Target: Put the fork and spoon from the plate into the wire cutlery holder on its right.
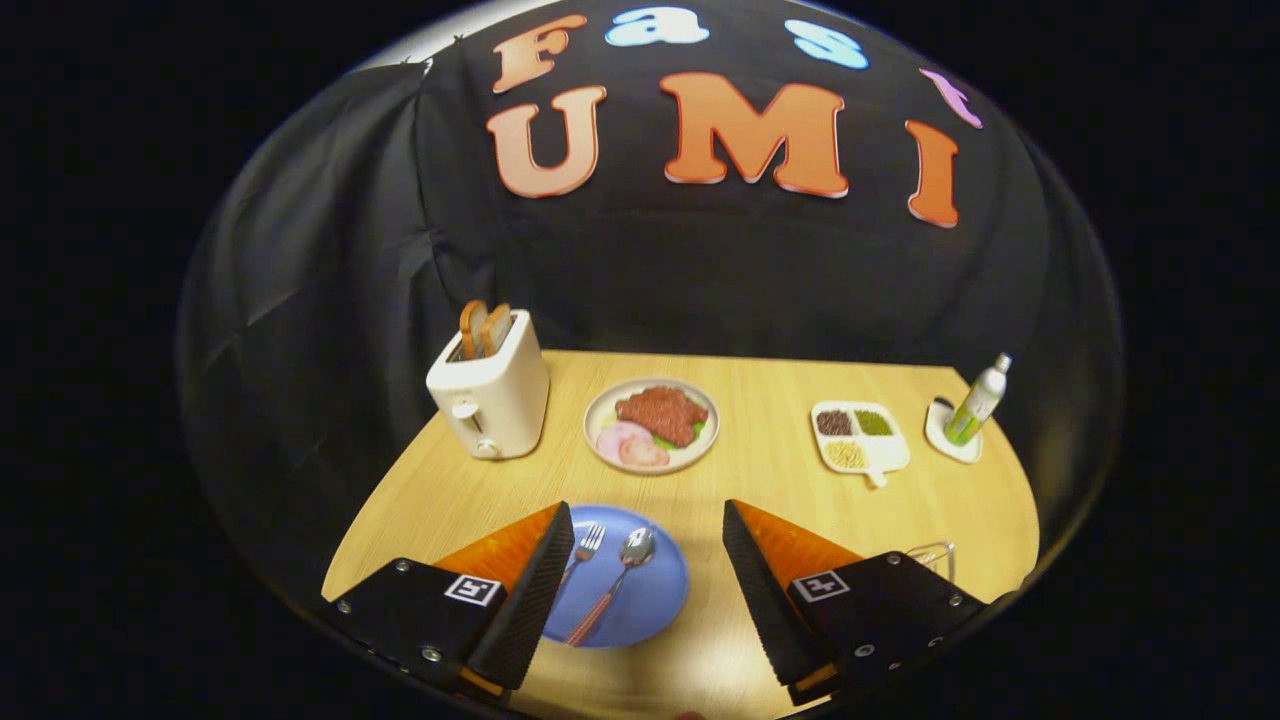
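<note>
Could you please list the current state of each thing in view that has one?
Tool: open, holding nothing.
Metal fork: lying on the round blue plate.
Metal spoon: lying on that plate, right of the fork.
White toaster: two toast slices sticking up.
Wire cutlery holder: contents hidden.

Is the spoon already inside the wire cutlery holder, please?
No, the spoon lies on the blue plate beside the fork, between the open hand-held gripper's fingers.

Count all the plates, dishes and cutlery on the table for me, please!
Plates: 2, blue plate and food plate
Divided dishes: 1
Forks: 1
Spoons: 1
Total: 5
The gripper is open above the blue plate.
</note>
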Motion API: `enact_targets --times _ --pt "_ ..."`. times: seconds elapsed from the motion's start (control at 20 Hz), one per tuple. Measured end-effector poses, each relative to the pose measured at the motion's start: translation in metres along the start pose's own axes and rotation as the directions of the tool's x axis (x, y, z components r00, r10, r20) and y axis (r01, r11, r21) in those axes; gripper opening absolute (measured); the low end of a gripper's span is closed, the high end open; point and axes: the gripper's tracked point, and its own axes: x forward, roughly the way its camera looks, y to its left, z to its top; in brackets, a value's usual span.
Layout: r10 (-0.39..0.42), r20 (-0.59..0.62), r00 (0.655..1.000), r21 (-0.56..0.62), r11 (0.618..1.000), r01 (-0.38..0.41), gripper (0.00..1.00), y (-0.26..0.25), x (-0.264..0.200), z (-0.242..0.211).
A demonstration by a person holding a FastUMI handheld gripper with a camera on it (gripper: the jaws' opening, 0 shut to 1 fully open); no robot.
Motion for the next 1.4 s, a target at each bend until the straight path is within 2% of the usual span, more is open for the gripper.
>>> enact_targets --times 0.25,0.4,0.8,1.0,1.4 --pt "-0.012 -0.196 0.98 0.025 1.0 0.017 0.88 0.016 0.031 -0.069" --pt "-0.03 -0.266 0.964 0.002 0.999 0.032 0.83 0.023 0.047 -0.103" --pt "-0.089 -0.349 0.933 -0.035 0.996 0.082 0.66 0.026 0.062 -0.145" --pt "-0.113 -0.355 0.928 -0.056 0.993 0.099 0.52 0.021 0.069 -0.154" --pt "-0.096 -0.342 0.935 -0.036 0.995 0.089 0.12 0.016 0.072 -0.155"
